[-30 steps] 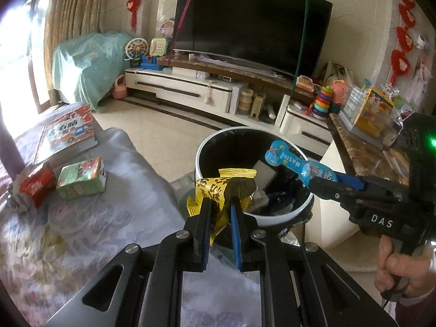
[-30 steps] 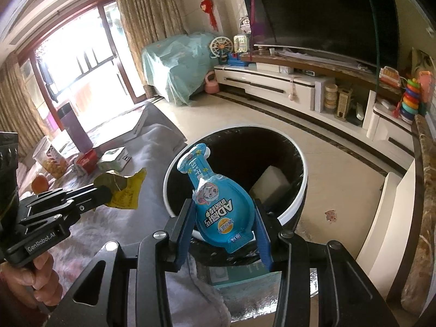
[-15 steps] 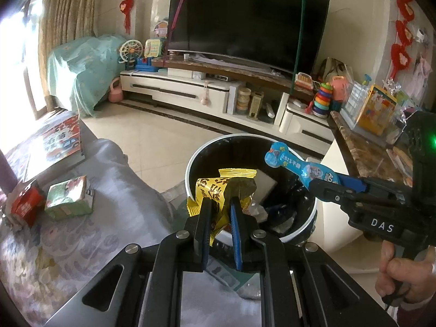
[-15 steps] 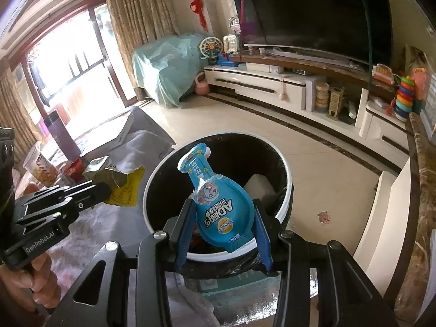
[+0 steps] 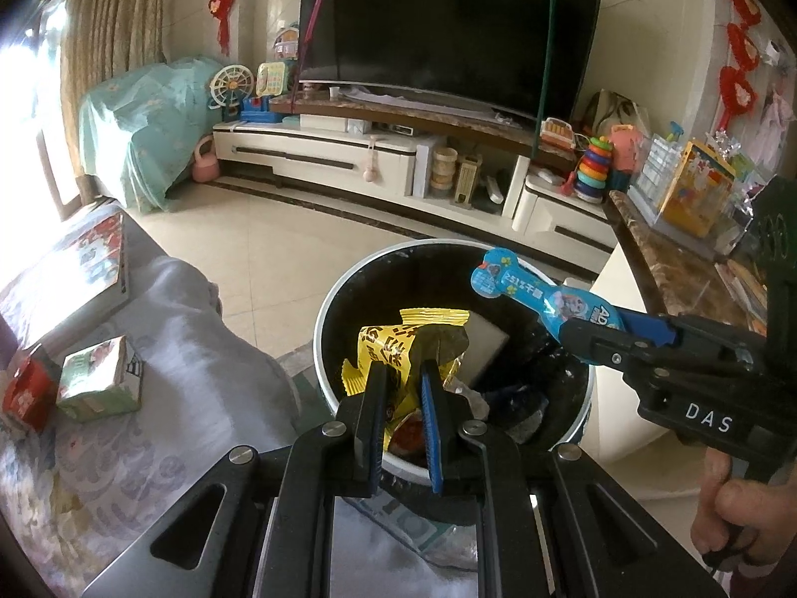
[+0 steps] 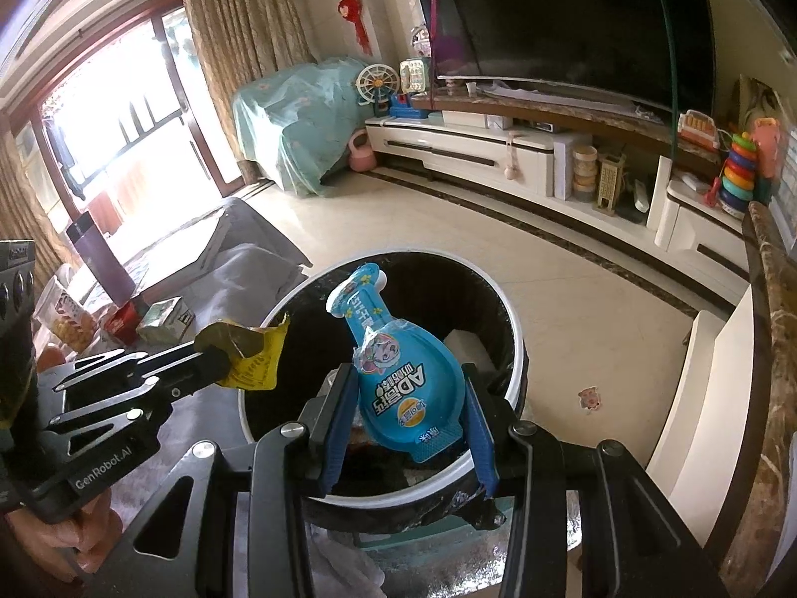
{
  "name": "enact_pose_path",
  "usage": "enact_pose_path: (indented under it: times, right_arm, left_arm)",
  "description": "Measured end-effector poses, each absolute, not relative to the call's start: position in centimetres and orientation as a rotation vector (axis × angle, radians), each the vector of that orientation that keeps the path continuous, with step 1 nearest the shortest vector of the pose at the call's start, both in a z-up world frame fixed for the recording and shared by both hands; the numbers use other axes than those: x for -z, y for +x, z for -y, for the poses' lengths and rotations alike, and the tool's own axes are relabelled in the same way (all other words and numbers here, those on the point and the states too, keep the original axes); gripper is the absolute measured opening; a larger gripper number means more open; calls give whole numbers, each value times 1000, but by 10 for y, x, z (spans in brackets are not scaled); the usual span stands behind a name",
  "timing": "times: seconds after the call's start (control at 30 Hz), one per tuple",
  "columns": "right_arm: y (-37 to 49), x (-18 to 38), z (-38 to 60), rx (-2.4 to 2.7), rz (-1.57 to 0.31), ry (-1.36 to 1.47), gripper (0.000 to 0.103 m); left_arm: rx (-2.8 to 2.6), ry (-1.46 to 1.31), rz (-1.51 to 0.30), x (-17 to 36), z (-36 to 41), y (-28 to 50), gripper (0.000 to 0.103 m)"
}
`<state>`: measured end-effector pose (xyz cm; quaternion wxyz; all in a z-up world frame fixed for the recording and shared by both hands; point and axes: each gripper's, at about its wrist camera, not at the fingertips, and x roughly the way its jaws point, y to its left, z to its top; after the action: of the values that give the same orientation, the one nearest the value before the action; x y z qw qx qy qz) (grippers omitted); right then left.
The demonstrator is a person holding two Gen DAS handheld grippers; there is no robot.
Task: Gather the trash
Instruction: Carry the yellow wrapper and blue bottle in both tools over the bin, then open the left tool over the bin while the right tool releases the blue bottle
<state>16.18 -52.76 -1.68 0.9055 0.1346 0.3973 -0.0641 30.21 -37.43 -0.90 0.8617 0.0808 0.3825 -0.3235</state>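
My left gripper [image 5: 403, 373] is shut on a crumpled yellow snack wrapper [image 5: 398, 344] and holds it over the near-left rim of the round white bin [image 5: 319, 349] with a black liner. My right gripper [image 6: 408, 408] is shut on a blue bottle-shaped drink pouch [image 6: 398, 378] and holds it above the bin's opening [image 6: 513, 354]. The pouch also shows in the left wrist view [image 5: 538, 299], and the wrapper in the right wrist view [image 6: 249, 354]. Trash lies inside the bin, including a white block [image 5: 485, 344].
A grey cloth-covered table [image 5: 164, 398] lies left of the bin with a green carton [image 5: 99, 378], a red carton [image 5: 25, 393] and a book [image 5: 84, 269]. A TV cabinet [image 5: 348, 159] stands behind. A marble counter [image 5: 662, 264] is at the right.
Both grippers have moved forward and closer over the bin, so the bin fills more of each view. Both still hold their items.
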Motion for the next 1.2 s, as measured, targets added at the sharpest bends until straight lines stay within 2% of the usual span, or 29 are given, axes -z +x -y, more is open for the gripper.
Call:
enact_pose_path:
  times: [0.5,0.63,0.67,0.7,0.73,0.8,0.93,1.07,1.2]
  right_arm:
    - [174,26,539,130,-843,299,42]
    - [176,27,542,121,-842,322,43]
    - [176,28,544,123,-839,332,43]
    - [176,28,546,126,-837,338,44]
    - [176,27,546,126,-834,345,46]
    - [173,25,548,126,-821,362,55]
    - [168,19,543,128,-798,366,63]
    - [163,12,530,112,-761,376,80]
    - [161,10,504,73,-749,373,84]
  left_arm:
    - [689,167,-831,16,389,312,14]
    - [694,154,-830,12,393,312,29]
    - [695,151,-827,11,392,311,37]
    - [692,150,-822,10,392,311,47]
    - [687,147,-813,9,389,310,51]
    - [686,136,-805,8,383,308,53]
    - [673,100,-809,11,362,303,56]
    - [631,61,-796,13,322,294,63]
    - [580,2,-805,20,277,285,64]
